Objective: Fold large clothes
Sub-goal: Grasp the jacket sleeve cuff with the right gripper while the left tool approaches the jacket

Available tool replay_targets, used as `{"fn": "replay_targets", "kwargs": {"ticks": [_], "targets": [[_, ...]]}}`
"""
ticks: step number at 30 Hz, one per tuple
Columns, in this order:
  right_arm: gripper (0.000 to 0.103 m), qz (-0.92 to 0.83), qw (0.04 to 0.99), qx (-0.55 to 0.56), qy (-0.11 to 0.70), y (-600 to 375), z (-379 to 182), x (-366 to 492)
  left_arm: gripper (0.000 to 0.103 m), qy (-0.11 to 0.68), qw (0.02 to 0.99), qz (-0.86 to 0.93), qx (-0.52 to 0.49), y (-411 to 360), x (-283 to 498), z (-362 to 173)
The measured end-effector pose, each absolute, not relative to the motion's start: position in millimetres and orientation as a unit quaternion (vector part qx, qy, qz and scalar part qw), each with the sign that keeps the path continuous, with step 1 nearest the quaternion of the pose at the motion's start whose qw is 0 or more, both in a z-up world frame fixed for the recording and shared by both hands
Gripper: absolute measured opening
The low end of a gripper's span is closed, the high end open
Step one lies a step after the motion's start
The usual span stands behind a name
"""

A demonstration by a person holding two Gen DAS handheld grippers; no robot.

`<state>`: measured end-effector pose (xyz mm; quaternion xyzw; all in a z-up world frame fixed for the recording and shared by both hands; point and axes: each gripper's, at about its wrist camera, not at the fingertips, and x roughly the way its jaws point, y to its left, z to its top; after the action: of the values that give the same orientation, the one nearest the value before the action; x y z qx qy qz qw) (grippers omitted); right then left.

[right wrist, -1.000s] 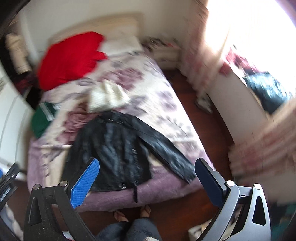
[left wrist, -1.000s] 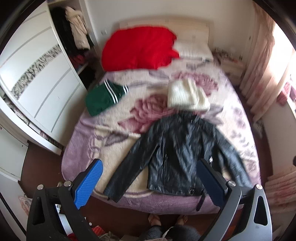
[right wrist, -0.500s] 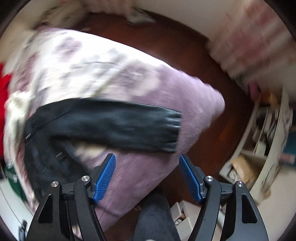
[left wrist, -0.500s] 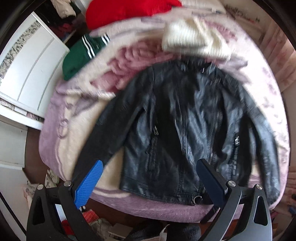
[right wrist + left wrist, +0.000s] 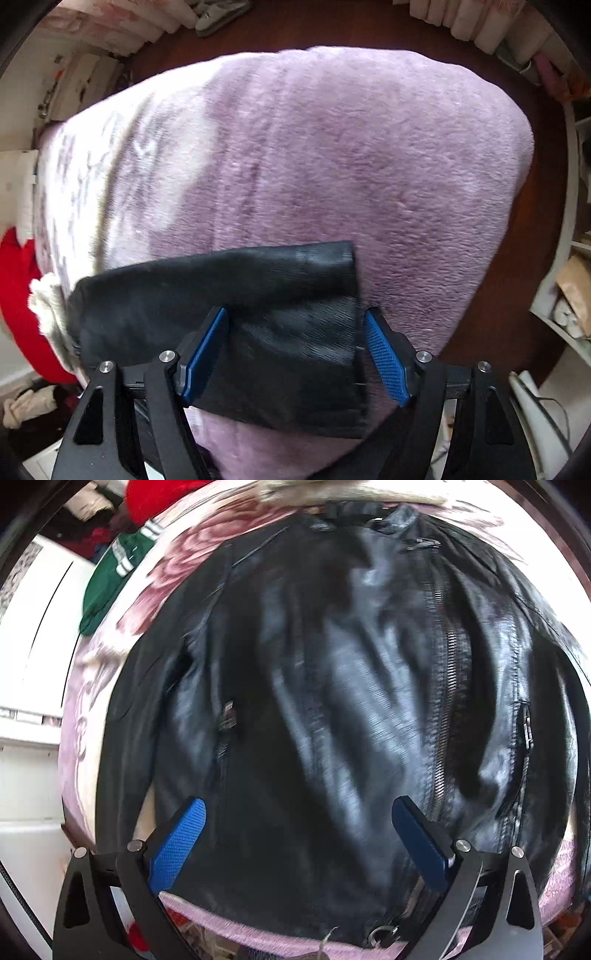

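Observation:
A black leather jacket [image 5: 332, 686] lies front up and spread flat on the pink floral blanket [image 5: 85, 716] of a bed. My left gripper [image 5: 297, 834] is open, low over the jacket's lower front near the hem. In the right wrist view, the jacket's sleeve [image 5: 229, 299] lies across the purple blanket [image 5: 332, 155]. My right gripper [image 5: 295, 343] is open with its blue pads on either side of the sleeve cuff, not closed on it.
A green striped garment [image 5: 110, 576], a red garment [image 5: 155, 498] and a white knit [image 5: 44, 306] lie farther up the bed. A white wardrobe [image 5: 29, 672] stands to the left. Dark wood floor [image 5: 532, 258] and shelves [image 5: 576, 288] lie to the right.
Both grippers have dropped close to the bed. The left one came down over the jacket's front. The right one moved down onto the sleeve cuff, now between its pads.

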<state>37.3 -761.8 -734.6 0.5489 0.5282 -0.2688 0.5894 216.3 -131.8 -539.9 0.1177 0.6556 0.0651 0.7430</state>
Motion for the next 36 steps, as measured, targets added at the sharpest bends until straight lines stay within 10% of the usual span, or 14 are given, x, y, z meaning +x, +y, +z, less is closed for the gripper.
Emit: {"fn": "replay_targets", "kwargs": {"ticks": [3, 5, 7, 13, 17, 22, 36], "targets": [[0.072, -0.254, 0.606, 0.565, 0.499, -759, -735, 35, 0.103, 0.639, 0.756, 0.038, 0.136, -154, 220, -541], [0.020, -0.249, 0.610, 0.561, 0.502, -760, -731, 31, 0.103, 0.628, 0.764, 0.020, 0.146, -167, 221, -538], [0.011, -0.235, 0.624, 0.567, 0.483, -772, -718, 23, 0.103, 0.623, 0.768, 0.004, 0.146, -176, 221, -535], [0.011, -0.239, 0.700, 0.474, 0.477, -814, -654, 60, 0.103, 0.622, 0.769, -0.016, 0.147, -193, 219, -537], [0.044, -0.264, 0.642, 0.492, 0.526, -825, -671, 70, 0.103, 0.642, 0.753, -0.014, 0.141, -193, 222, -549], [0.060, -0.296, 0.577, 0.654, 0.389, -793, -695, -13, 0.103, 0.647, 0.749, -0.010, 0.141, -191, 216, -556], [0.064, -0.238, 0.534, 0.766, 0.269, -664, -733, -18, 0.103, 0.649, 0.750, 0.000, 0.130, -185, 232, -559]]}}
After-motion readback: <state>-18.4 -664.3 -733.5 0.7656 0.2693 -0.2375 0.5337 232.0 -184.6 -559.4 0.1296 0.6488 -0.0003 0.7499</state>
